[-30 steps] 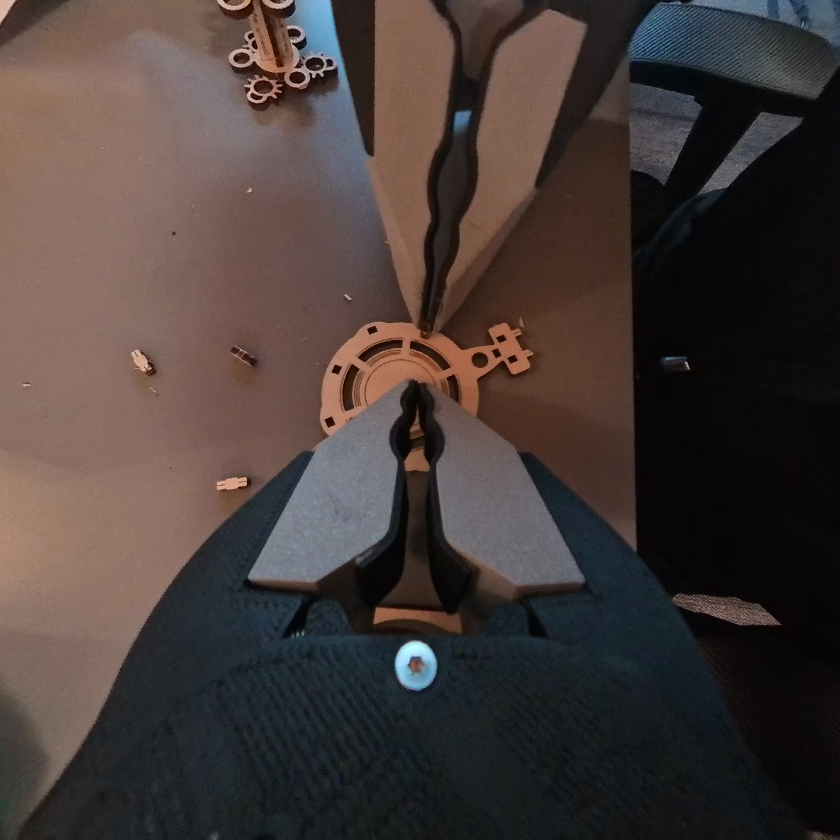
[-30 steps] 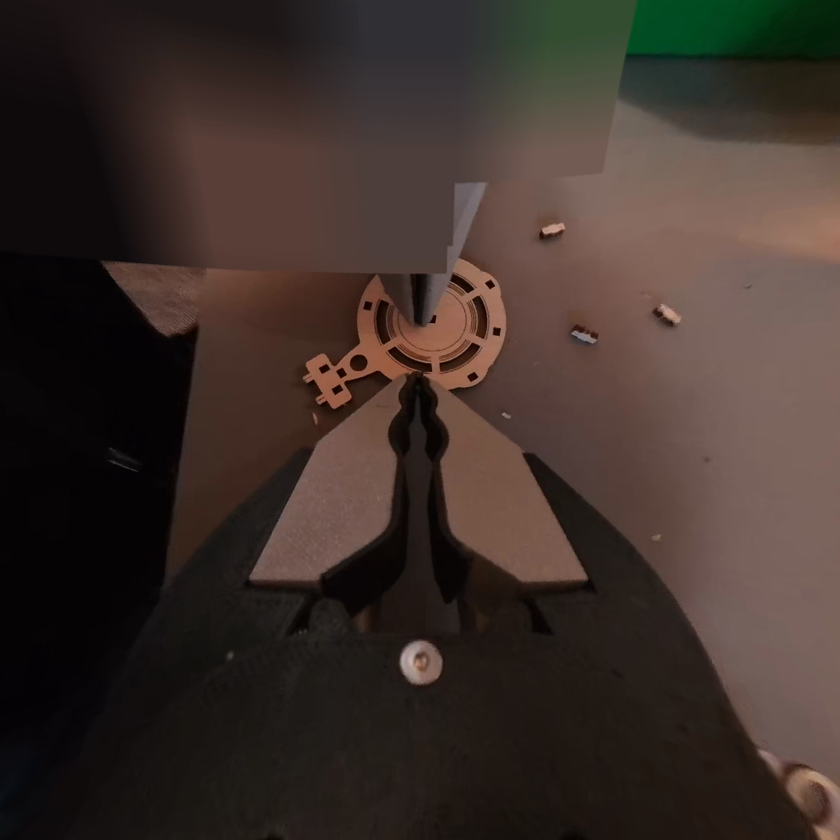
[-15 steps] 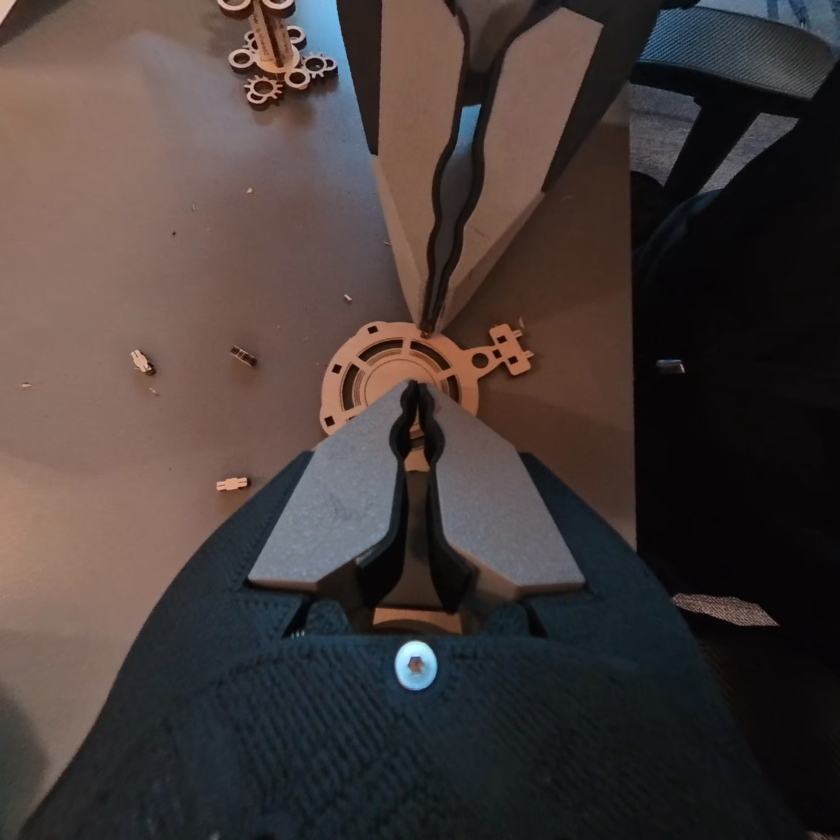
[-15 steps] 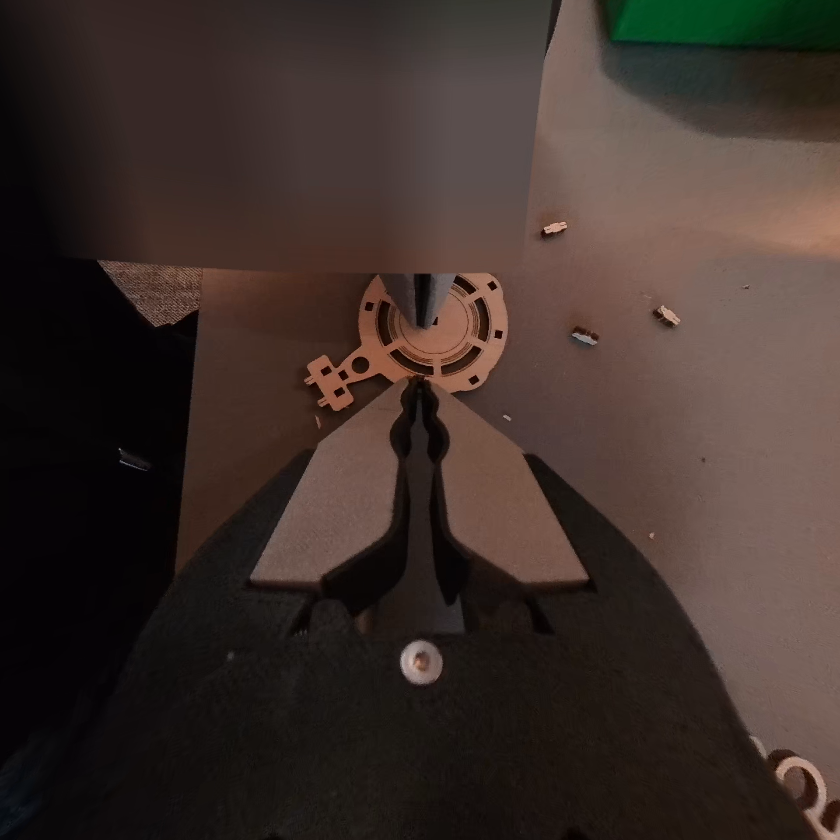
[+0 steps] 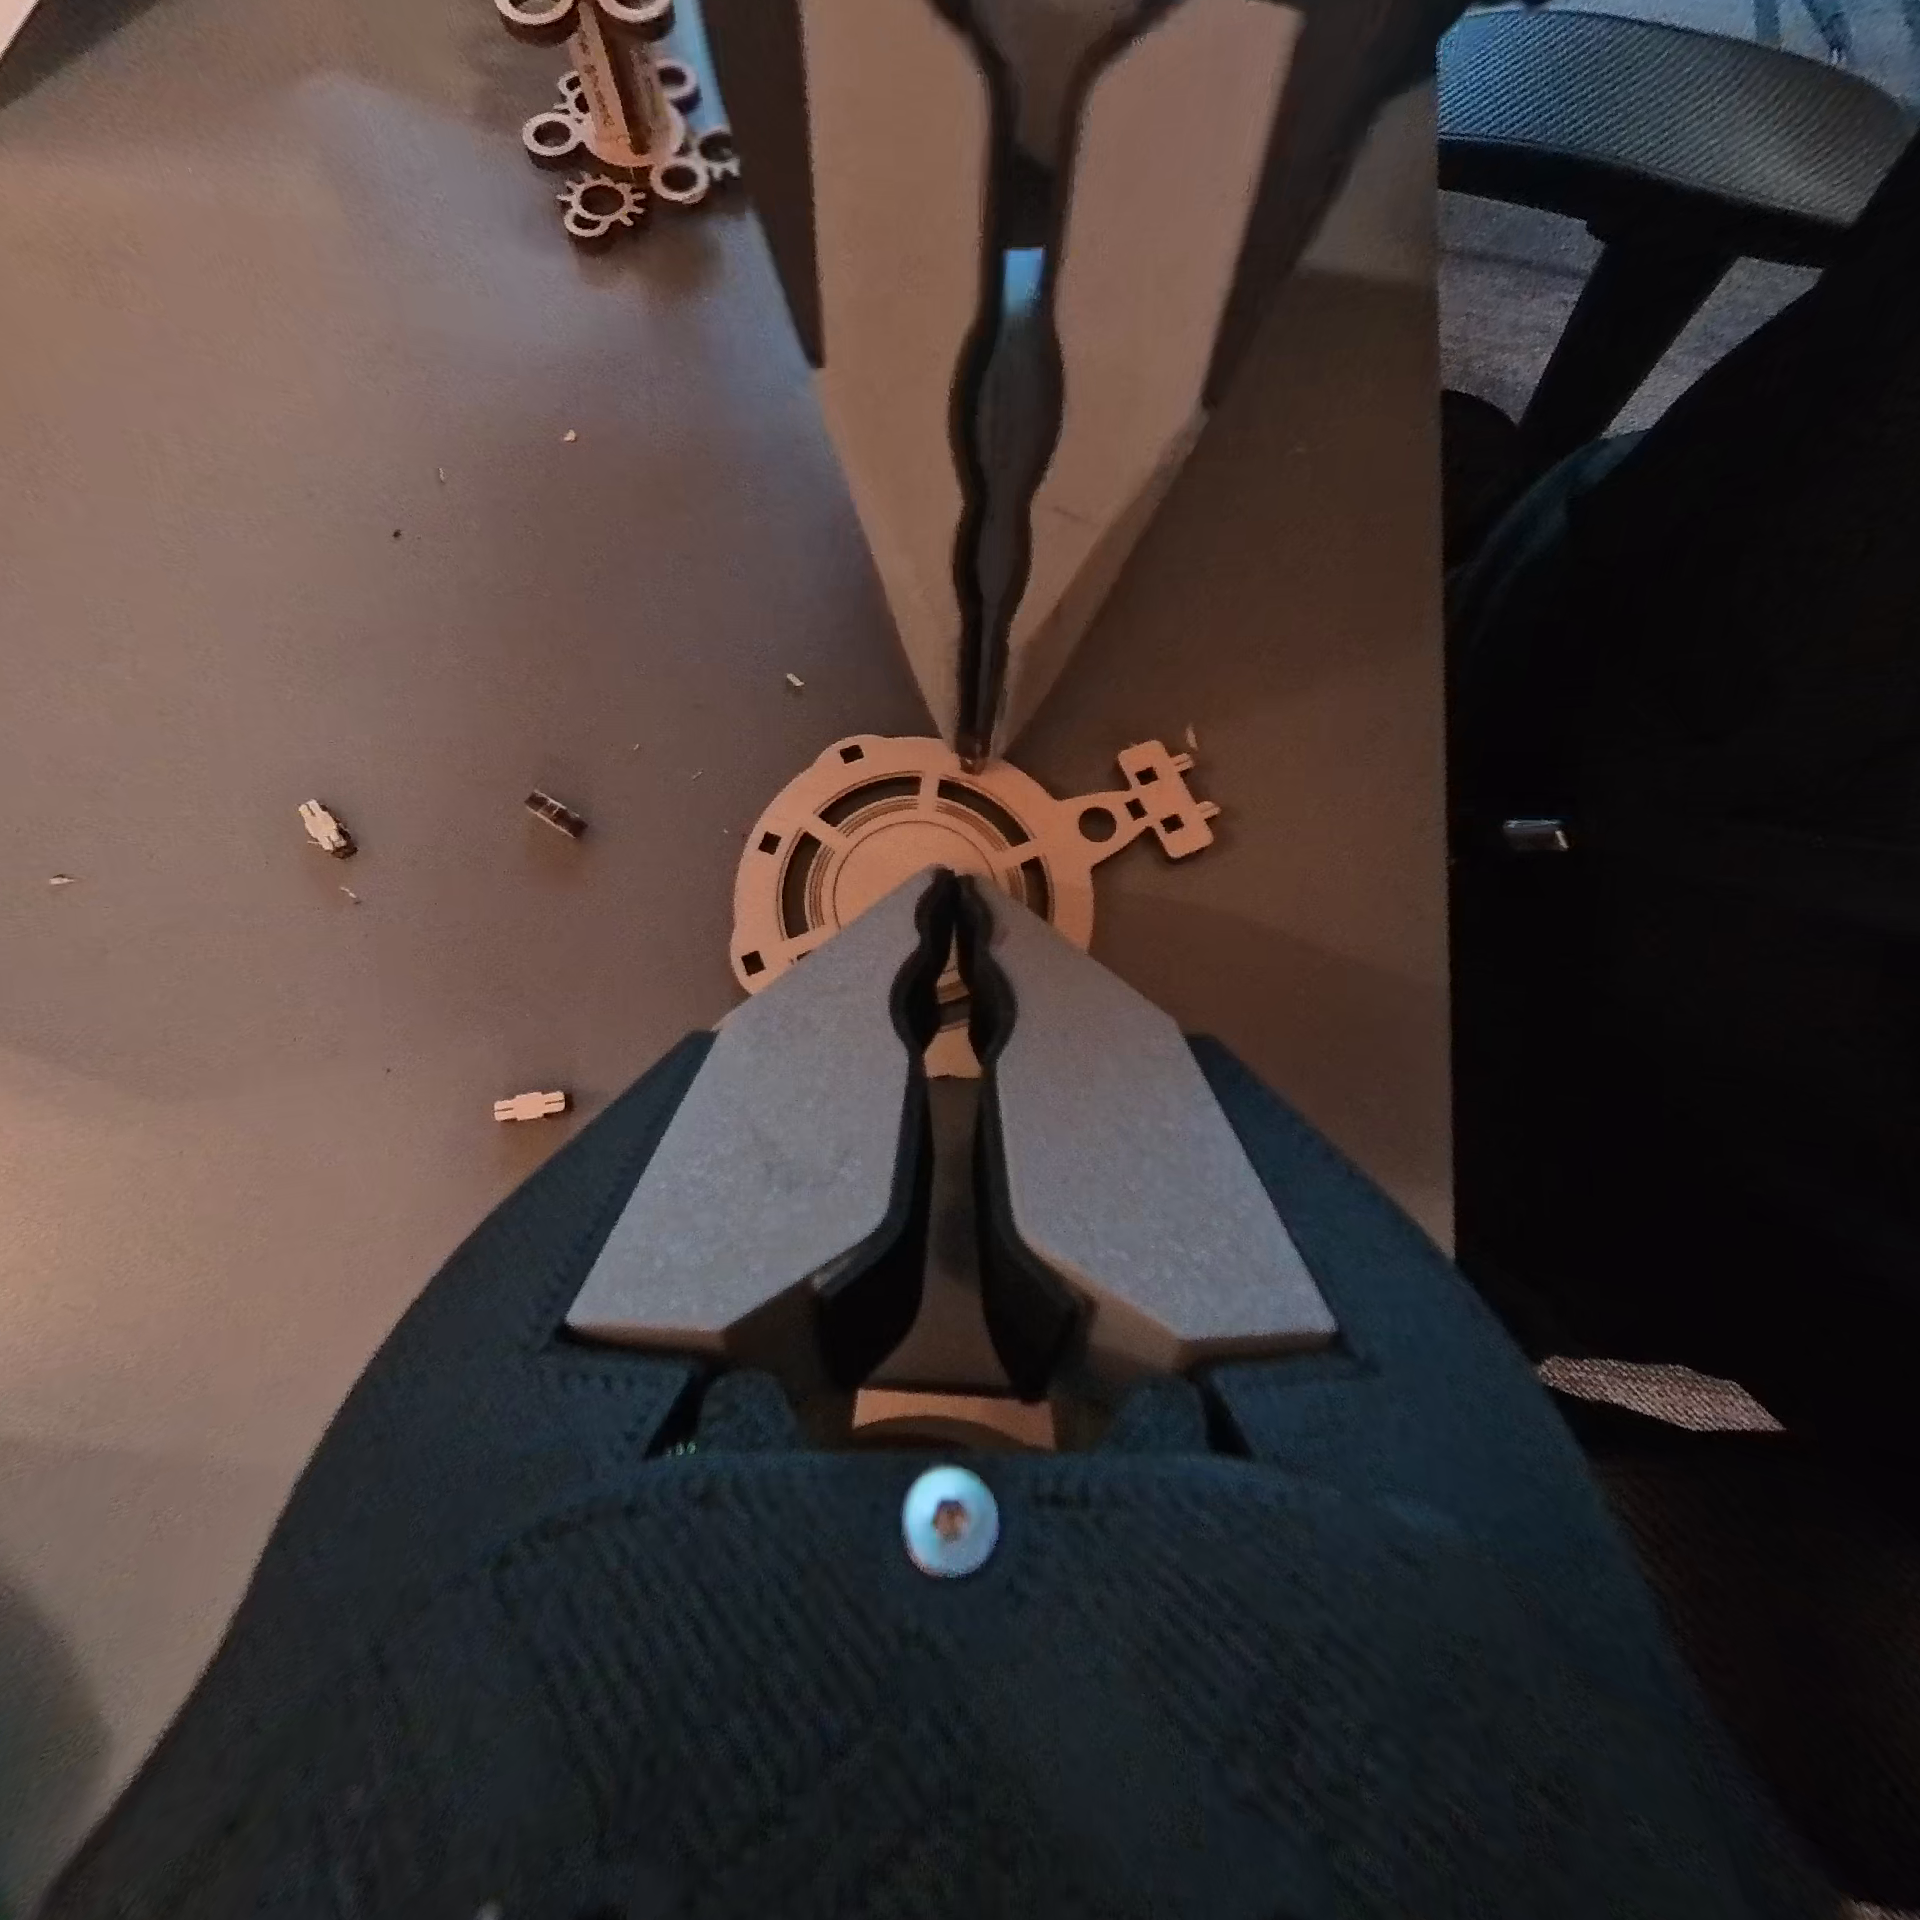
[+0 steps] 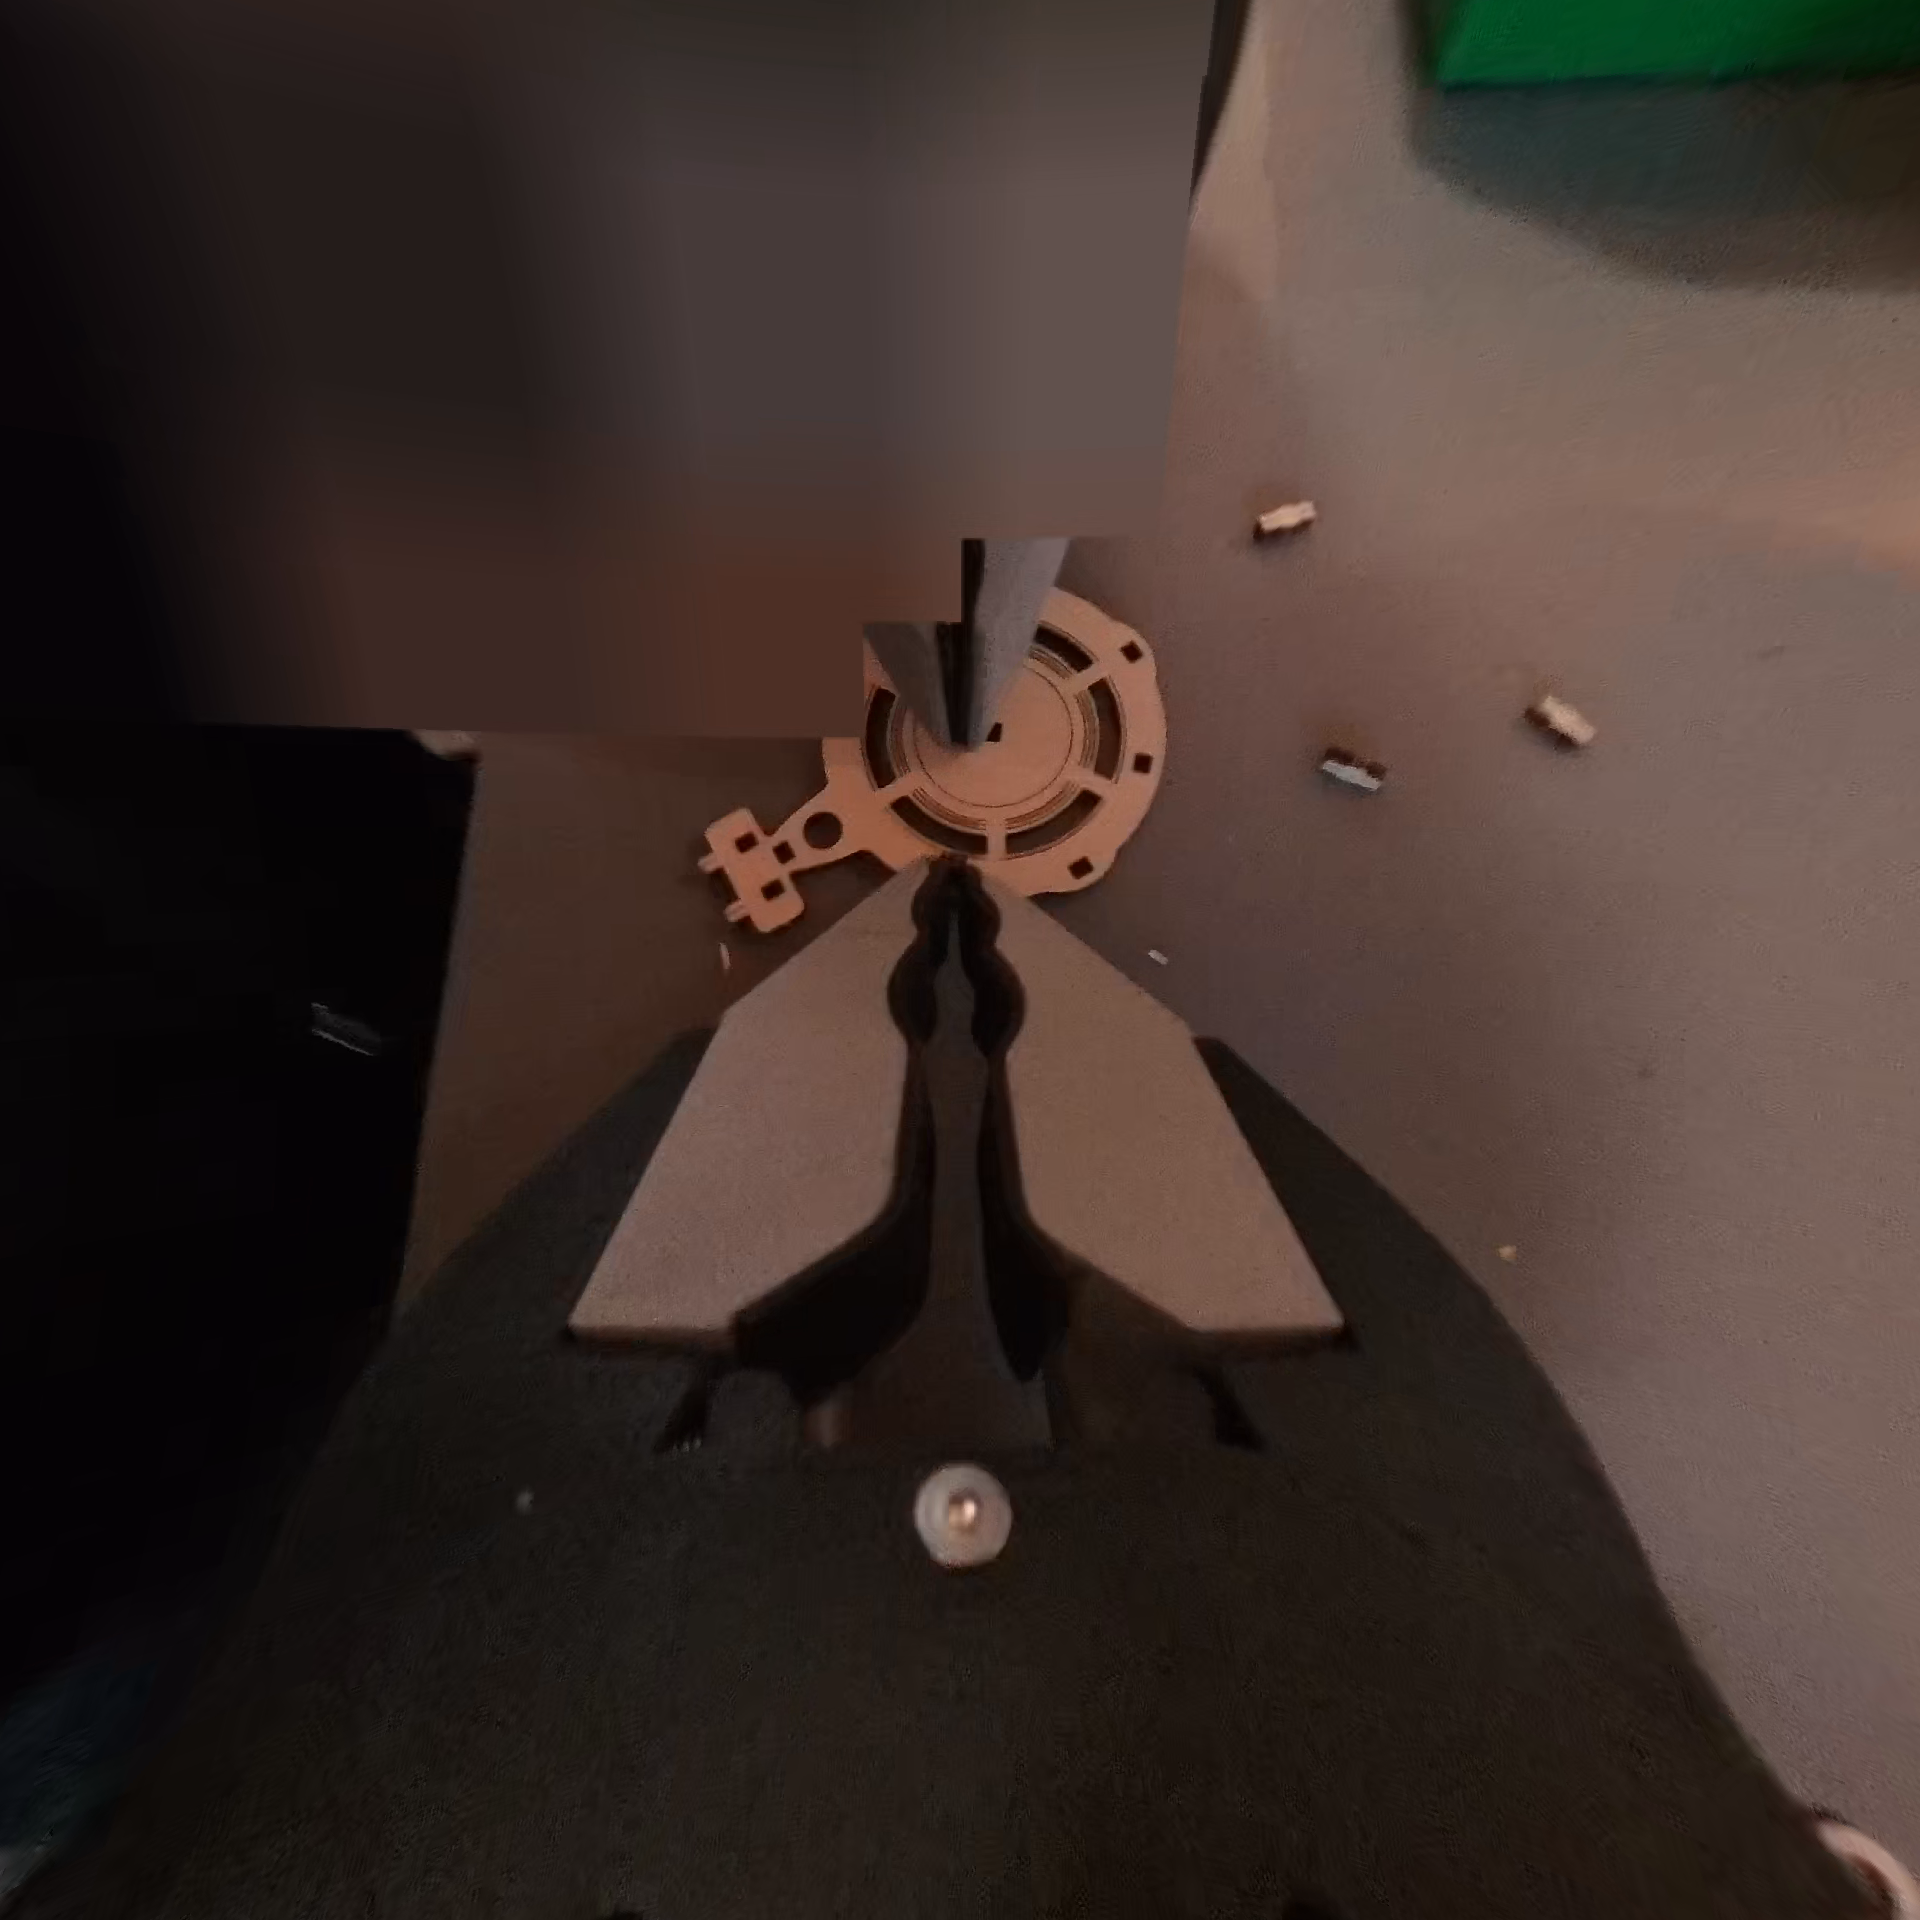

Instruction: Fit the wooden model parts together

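Note:
A flat round wooden disc (image 5: 831, 831) with cut-out slots and a short arm ending in a cross-shaped tab (image 5: 1158, 816) lies on the dark table near its right edge. My left gripper (image 5: 951, 883) is shut, its tips resting on the disc's middle. My right gripper (image 5: 975, 753) comes in from the far side, shut, with its tips touching the disc's far rim. In the right wrist view, the disc (image 6: 1049, 774) lies just beyond my right gripper (image 6: 951, 873), and the left gripper (image 6: 968, 736) points down onto its centre. I see nothing held between either pair of tips.
Three small wooden pins (image 5: 327, 829) (image 5: 556, 814) (image 5: 532, 1108) lie left of the disc. An assembled wooden piece with ring shapes (image 5: 623, 114) stands at the far left. The table edge (image 5: 1442, 935) runs close on the right, beside a chair (image 5: 1662, 145). A green box (image 6: 1662, 42) is at the far end. My two grippers' fingertips are within a few centimetres of each other. From either gripper's tips it is about 4 cm to the cross-shaped tab (image 5: 1158, 816). It turns up in the right wrist view (image 6: 757, 845) as well.
The right gripper has swung slightly while its tips stay on the disc's rim. The disc and the left gripper have not moved.

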### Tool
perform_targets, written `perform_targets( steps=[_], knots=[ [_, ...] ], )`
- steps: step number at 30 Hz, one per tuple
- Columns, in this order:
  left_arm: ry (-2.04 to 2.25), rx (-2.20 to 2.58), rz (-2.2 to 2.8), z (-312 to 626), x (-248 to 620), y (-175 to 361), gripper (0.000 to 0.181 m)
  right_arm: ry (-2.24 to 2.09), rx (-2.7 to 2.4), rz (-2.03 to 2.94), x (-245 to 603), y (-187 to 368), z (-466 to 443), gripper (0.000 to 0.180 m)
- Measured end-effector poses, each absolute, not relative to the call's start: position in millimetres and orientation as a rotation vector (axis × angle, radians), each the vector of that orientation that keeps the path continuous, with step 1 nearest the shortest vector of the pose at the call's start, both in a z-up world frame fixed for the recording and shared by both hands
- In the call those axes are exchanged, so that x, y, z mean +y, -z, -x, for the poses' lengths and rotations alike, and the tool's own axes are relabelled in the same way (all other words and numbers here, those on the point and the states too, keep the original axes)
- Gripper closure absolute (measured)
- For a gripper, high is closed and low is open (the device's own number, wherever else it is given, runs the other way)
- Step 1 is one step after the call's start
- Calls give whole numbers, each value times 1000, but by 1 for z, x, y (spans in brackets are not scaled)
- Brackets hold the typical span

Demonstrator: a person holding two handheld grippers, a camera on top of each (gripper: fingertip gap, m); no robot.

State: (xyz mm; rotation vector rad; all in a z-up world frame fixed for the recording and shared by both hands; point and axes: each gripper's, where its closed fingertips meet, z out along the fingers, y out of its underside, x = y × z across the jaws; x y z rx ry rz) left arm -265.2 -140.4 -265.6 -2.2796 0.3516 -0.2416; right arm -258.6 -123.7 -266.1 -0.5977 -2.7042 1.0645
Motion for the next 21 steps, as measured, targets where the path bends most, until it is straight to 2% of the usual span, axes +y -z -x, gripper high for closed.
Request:
perform_targets(
  steps=[3,8,13,17,21],
  knots=[
    [242,351,2280,265,-140,266,181,-902,-2630,430,-123,266,259,178],
    [237,354,2279,265,-140,266,181,-1195,-2724,697,-124,266,258,179],
    [244,351,2280,265,-140,266,181,-926,-2666,482,-123,267,258,178],
    [239,353,2279,265,-140,266,181,-1198,-2721,700,-124,266,258,179],
    [242,351,2280,265,-140,266,181,-1233,-2682,715,-125,264,258,180]
  ],
)
